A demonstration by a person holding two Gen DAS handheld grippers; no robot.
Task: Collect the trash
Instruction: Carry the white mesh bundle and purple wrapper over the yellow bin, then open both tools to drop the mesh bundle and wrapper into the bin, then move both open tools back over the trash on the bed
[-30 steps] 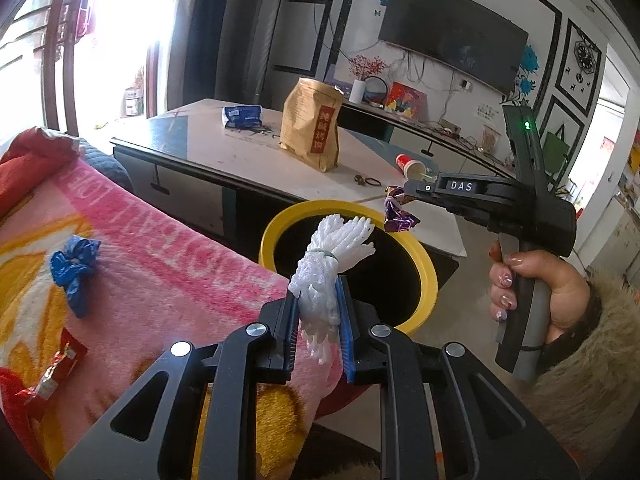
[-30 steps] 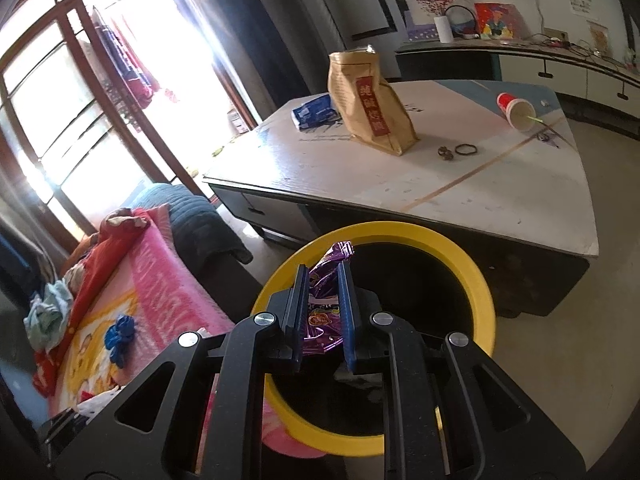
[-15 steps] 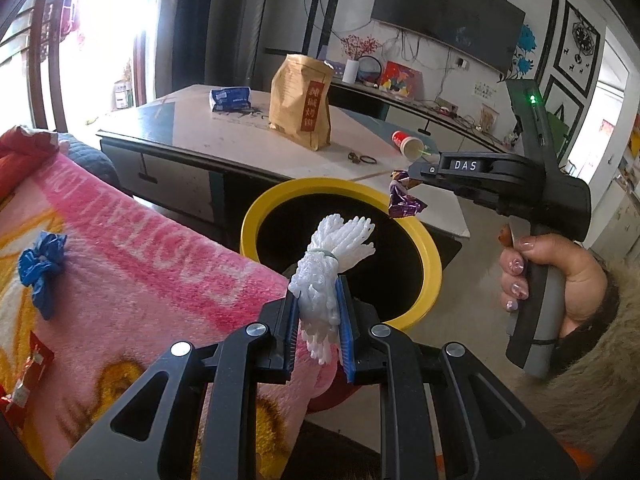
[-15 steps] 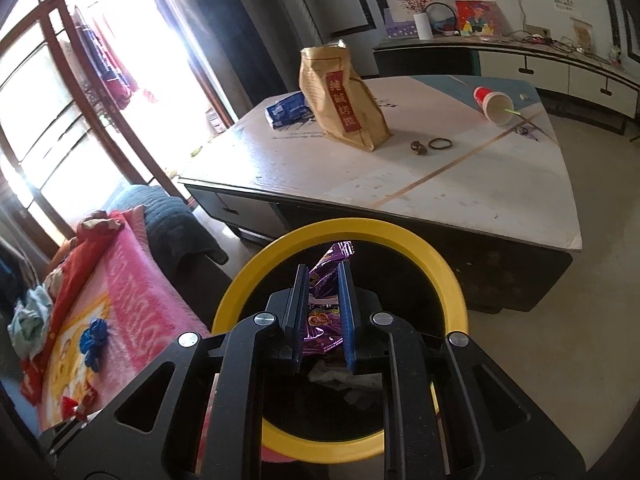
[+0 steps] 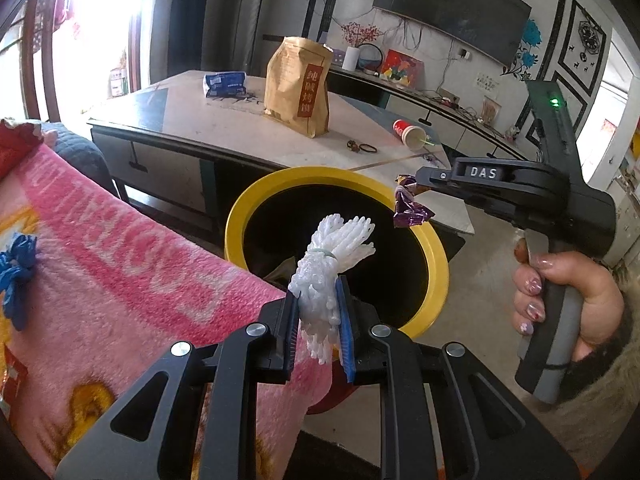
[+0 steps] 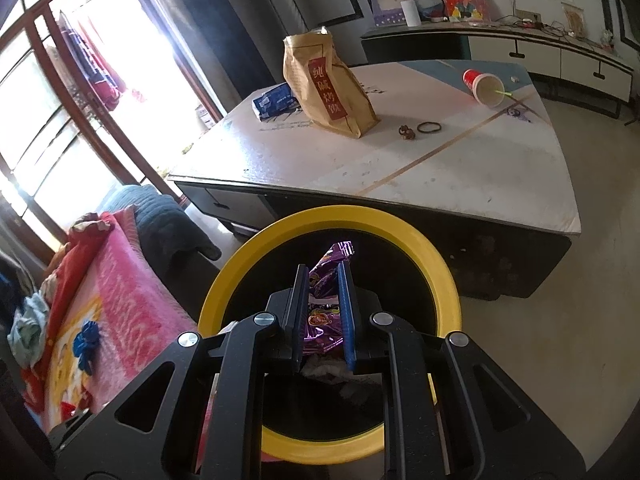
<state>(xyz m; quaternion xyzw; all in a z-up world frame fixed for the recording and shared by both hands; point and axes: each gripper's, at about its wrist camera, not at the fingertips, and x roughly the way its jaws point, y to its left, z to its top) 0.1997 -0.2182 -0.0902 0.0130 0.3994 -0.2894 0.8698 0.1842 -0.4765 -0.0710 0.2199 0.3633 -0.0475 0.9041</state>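
Two grippers, one piece of trash in each. Left gripper [image 5: 318, 320] is clamped on one white foam net [image 5: 332, 256], bunched with a band, held over the near rim of the single yellow-rimmed bin [image 5: 436, 256]. Right gripper [image 6: 324, 312] is closed on one purple wrapper [image 6: 326, 280], held above the bin mouth; from the left view the wrapper [image 5: 410, 212] hangs at the far rim. One hand [image 5: 576, 296] visible, on the right gripper's handle. On the table [image 6: 460, 184]: one brown paper bag [image 6: 324, 84], one blue packet [image 6: 276, 100], one tipped red cup [image 6: 482, 86], one dark ring [image 6: 429, 127]. One blue scrap [image 6: 86, 340] lies on the pink blanket [image 5: 120, 280]. Bin contents dark, hard to make out; blanket cut off at frame edge.
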